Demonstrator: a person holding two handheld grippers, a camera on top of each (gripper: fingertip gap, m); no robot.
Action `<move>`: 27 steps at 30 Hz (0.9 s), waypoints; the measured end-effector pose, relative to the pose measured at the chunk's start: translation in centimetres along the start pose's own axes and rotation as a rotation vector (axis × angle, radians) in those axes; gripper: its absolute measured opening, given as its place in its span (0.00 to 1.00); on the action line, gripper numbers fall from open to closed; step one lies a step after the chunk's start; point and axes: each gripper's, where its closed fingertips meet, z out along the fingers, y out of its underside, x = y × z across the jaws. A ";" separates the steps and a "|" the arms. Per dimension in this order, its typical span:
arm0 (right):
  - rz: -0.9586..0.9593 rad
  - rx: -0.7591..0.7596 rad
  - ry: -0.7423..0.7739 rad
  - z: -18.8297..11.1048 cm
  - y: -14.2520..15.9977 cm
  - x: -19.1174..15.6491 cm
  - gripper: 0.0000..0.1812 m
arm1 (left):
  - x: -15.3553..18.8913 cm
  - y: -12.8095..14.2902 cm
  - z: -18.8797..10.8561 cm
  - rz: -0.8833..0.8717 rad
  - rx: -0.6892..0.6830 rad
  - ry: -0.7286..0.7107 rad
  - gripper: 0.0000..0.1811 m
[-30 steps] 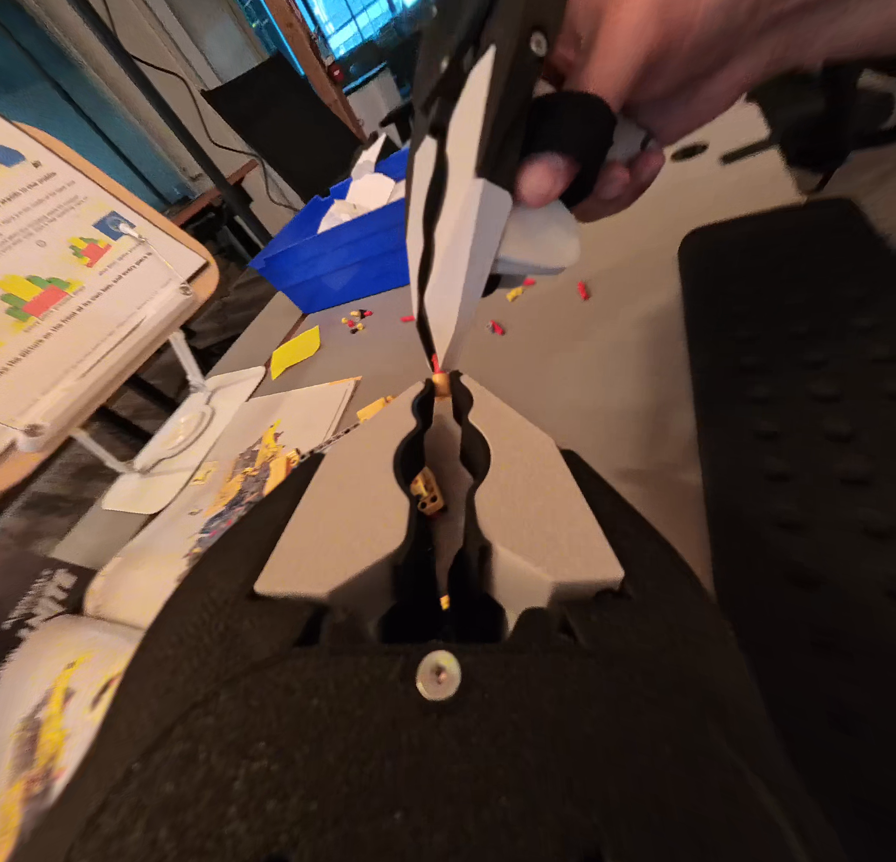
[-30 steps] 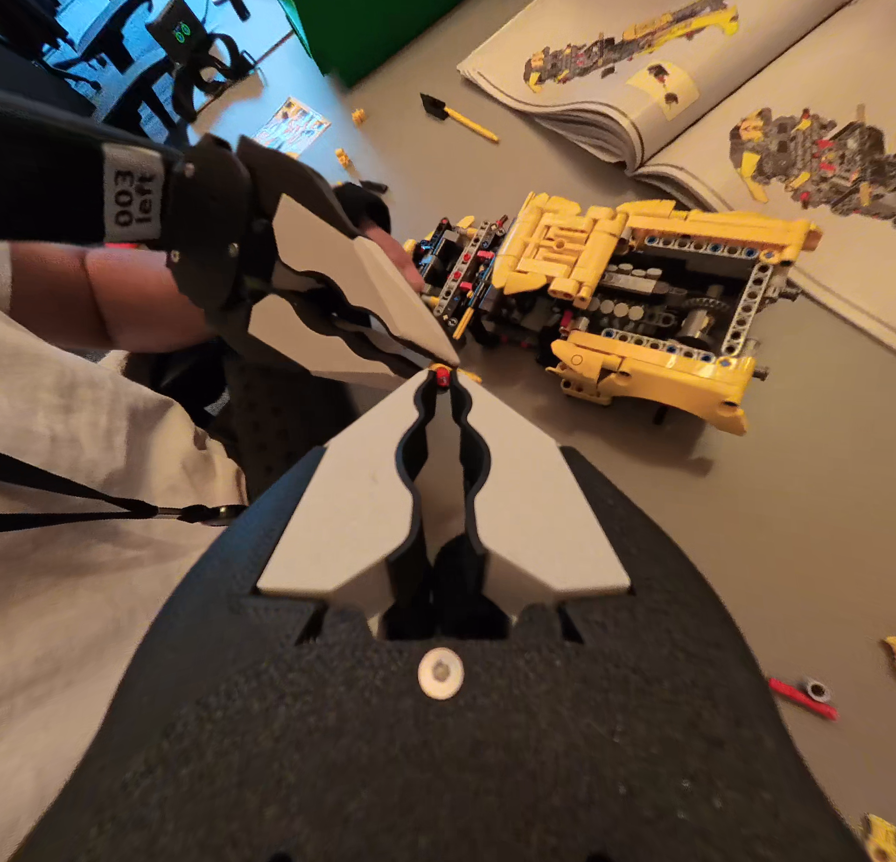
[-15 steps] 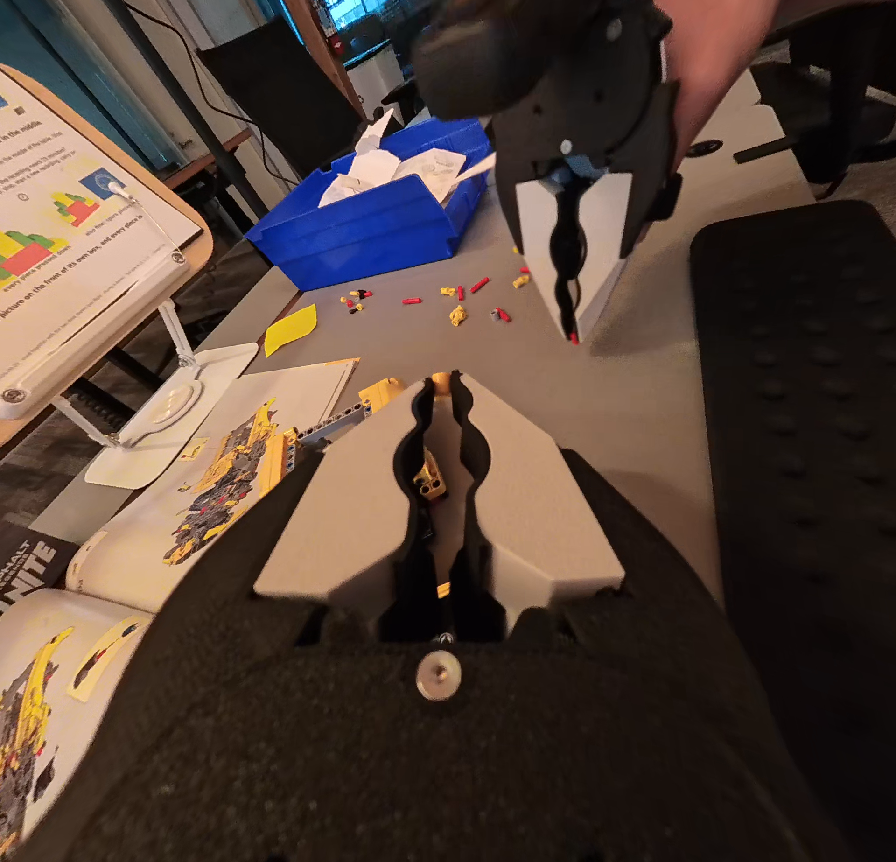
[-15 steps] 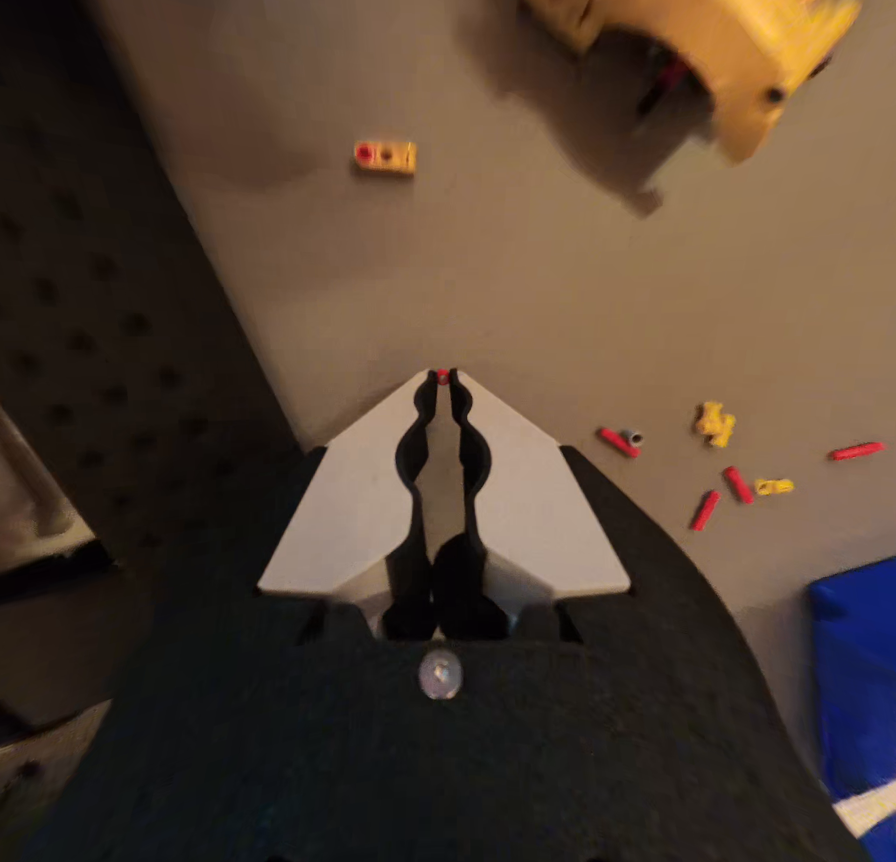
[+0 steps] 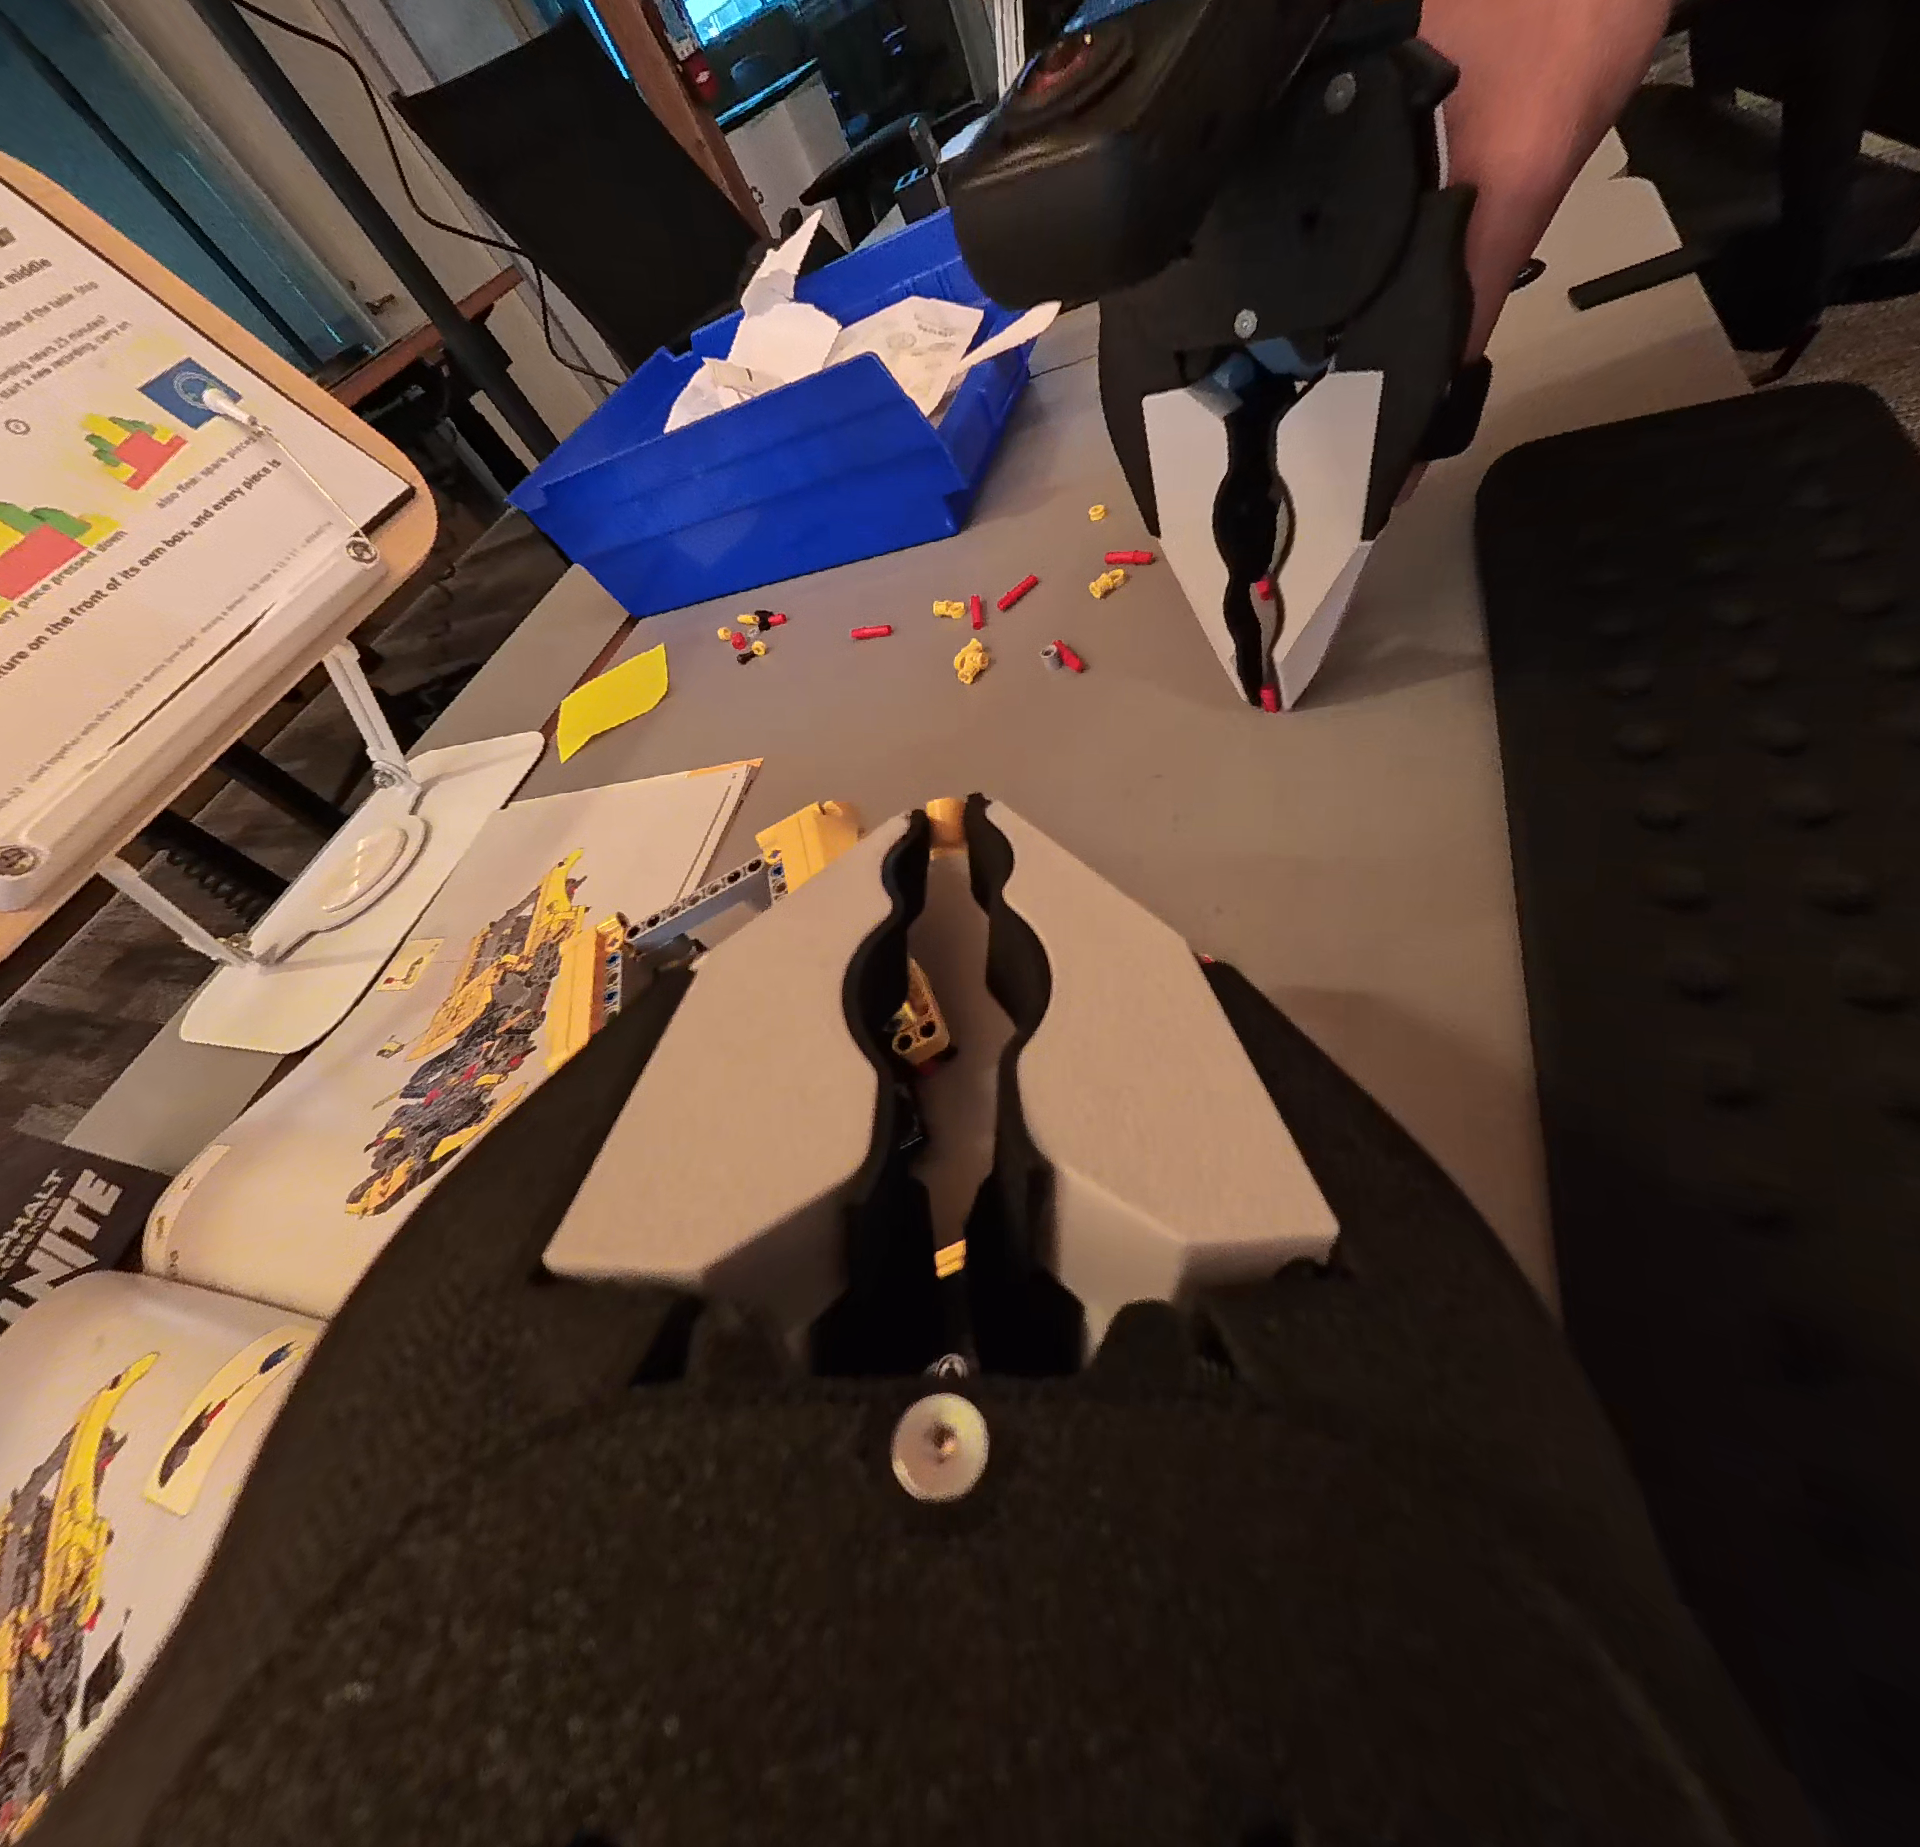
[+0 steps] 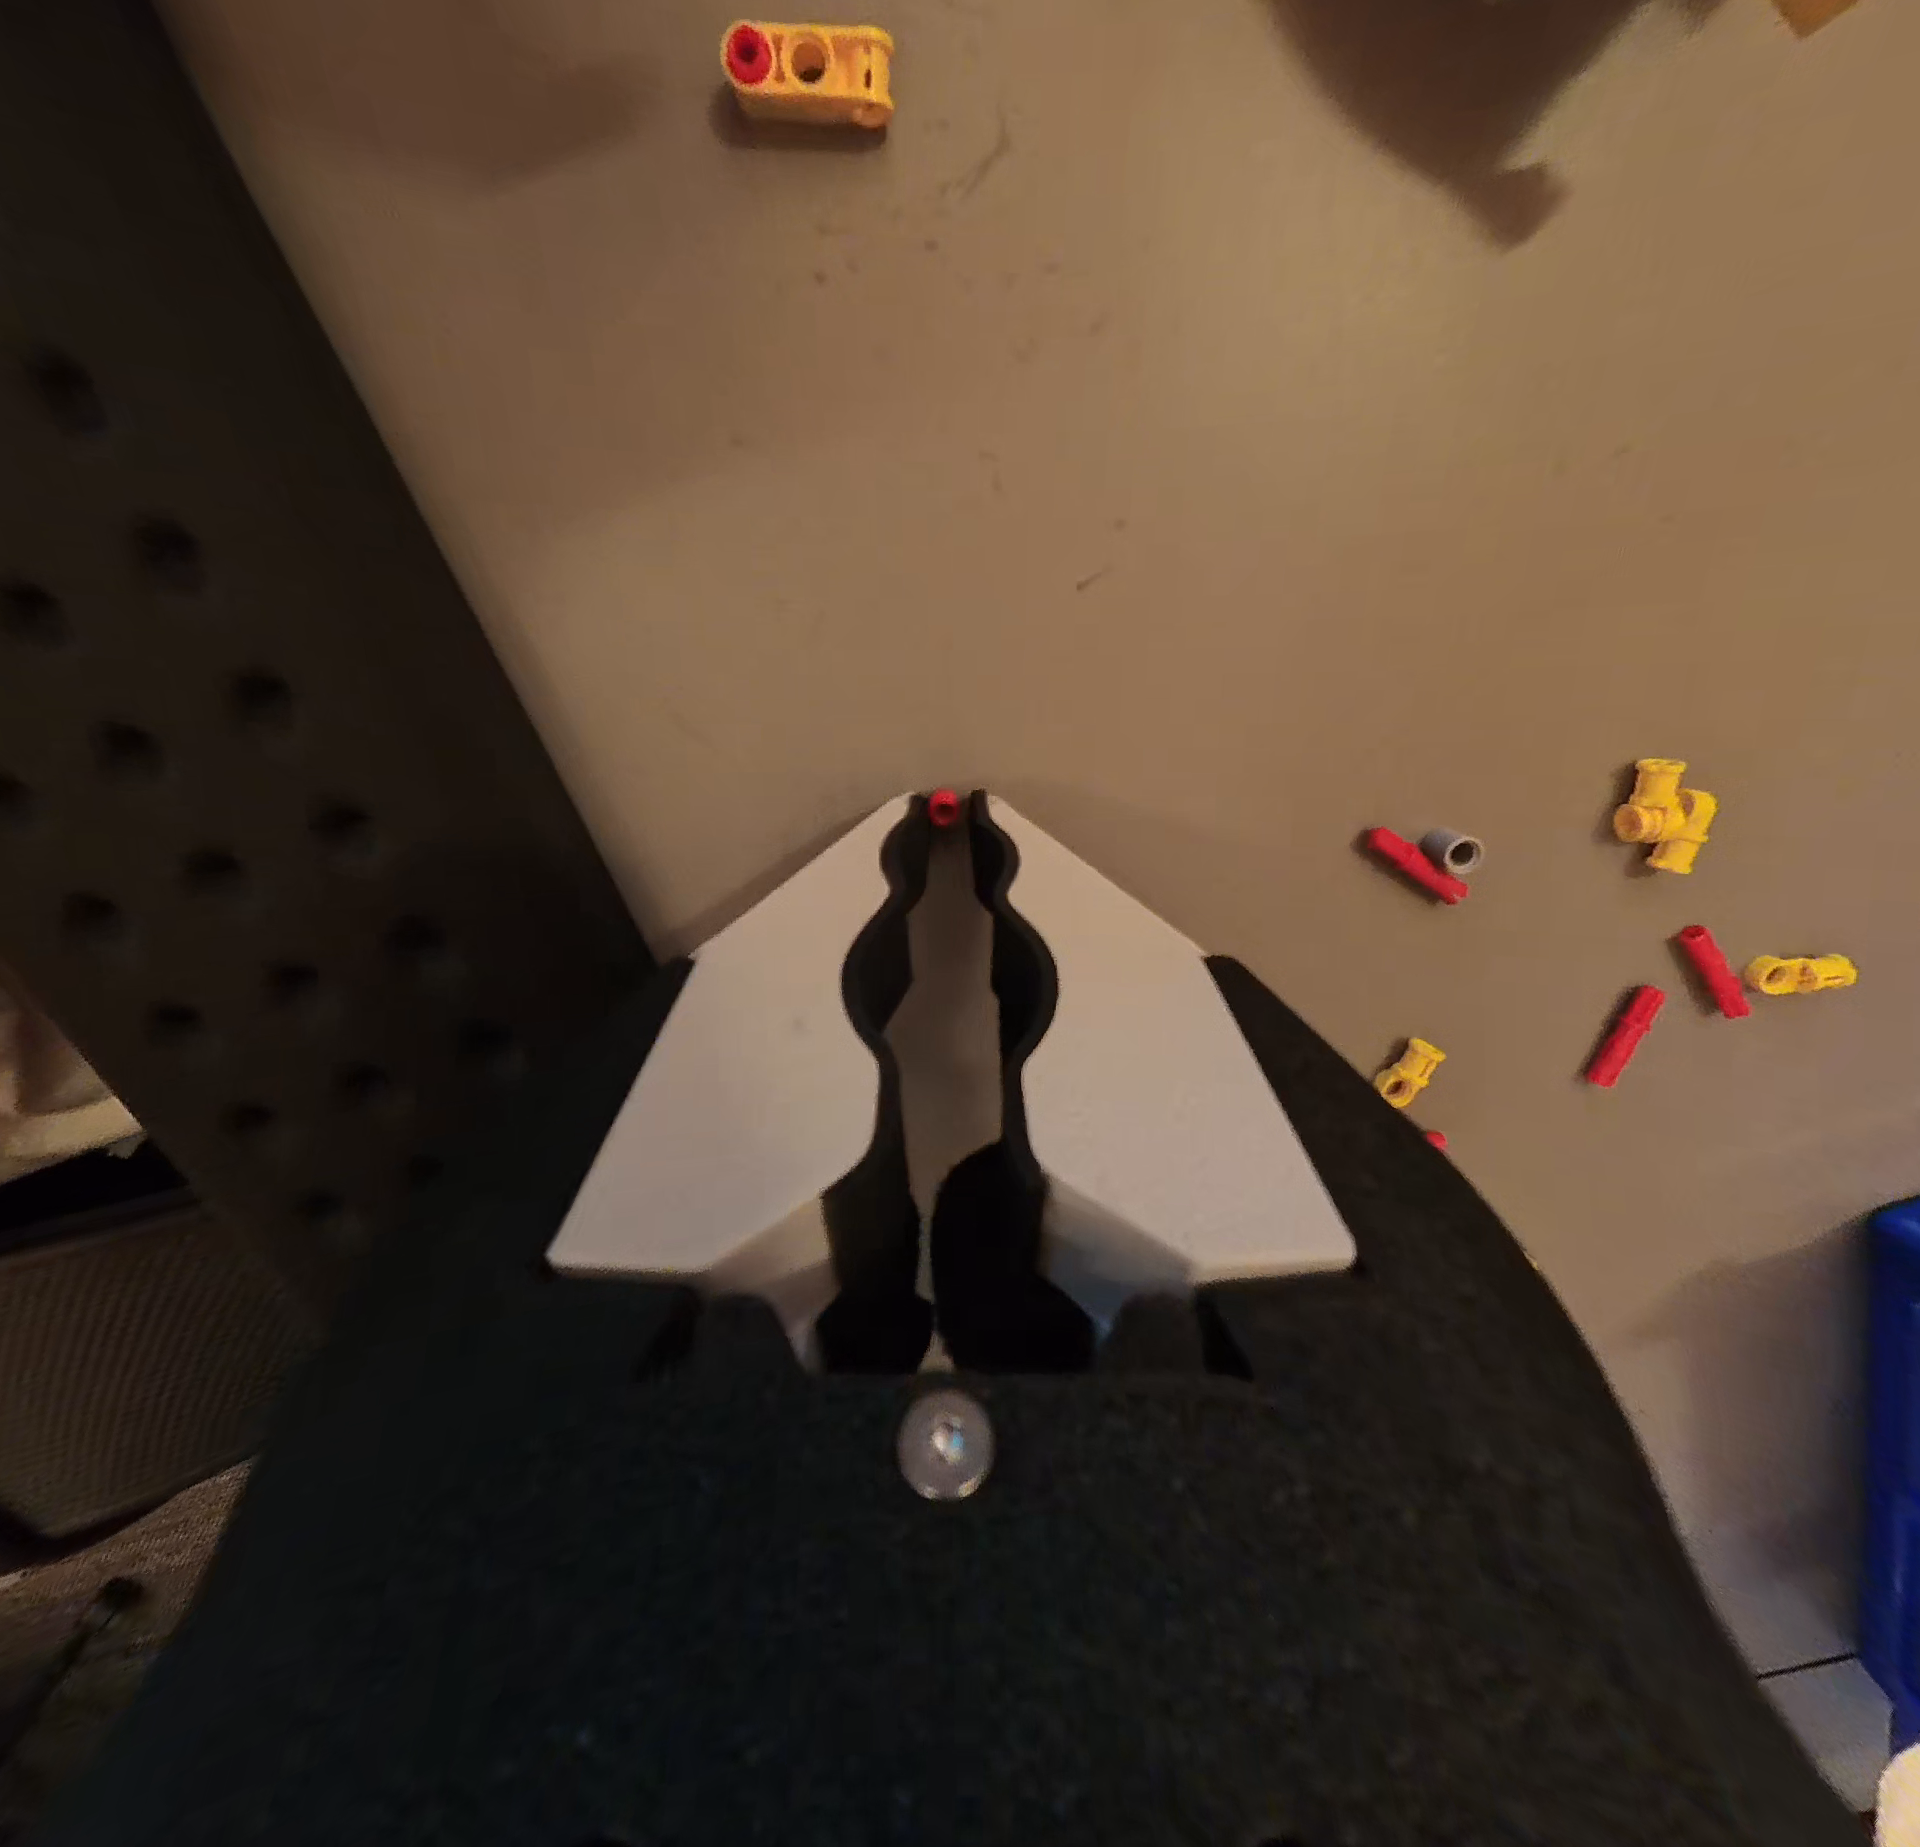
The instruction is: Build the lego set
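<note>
My left gripper [image 5: 945,818] is shut on a small yellow piece [image 5: 943,812] at its tips and hovers over the yellow lego vehicle [image 5: 805,836], which it mostly hides. My right gripper [image 6: 945,805] is shut on a red pin [image 6: 942,806]. In the left wrist view it [image 5: 1265,696] points straight down with its tips at the grey table [image 5: 1039,758]. A yellow connector with a red pin in it [image 6: 808,70] lies on the table ahead of the right gripper. Loose red pins [image 6: 1624,1034] and yellow connectors [image 6: 1662,815] lie to its right.
An open instruction booklet [image 5: 488,966] lies at the left. A blue bin with papers [image 5: 769,478] stands behind the loose pieces [image 5: 971,654]. A black dimpled mat [image 5: 1714,862] covers the table's right side. An instruction board on a white stand [image 5: 156,467] is at far left. Tip to tip, the grippers are about 15 cm apart.
My right gripper has drawn away from the left gripper's tips, turned downward and lowered the red pin to the table near the loose pieces. The left gripper has stayed almost still.
</note>
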 end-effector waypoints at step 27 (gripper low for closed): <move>-0.010 -0.007 -0.017 -0.5 0.1 -0.5 0.06 | 0.3 0.1 0.1 0.016 -0.005 0.007 0.04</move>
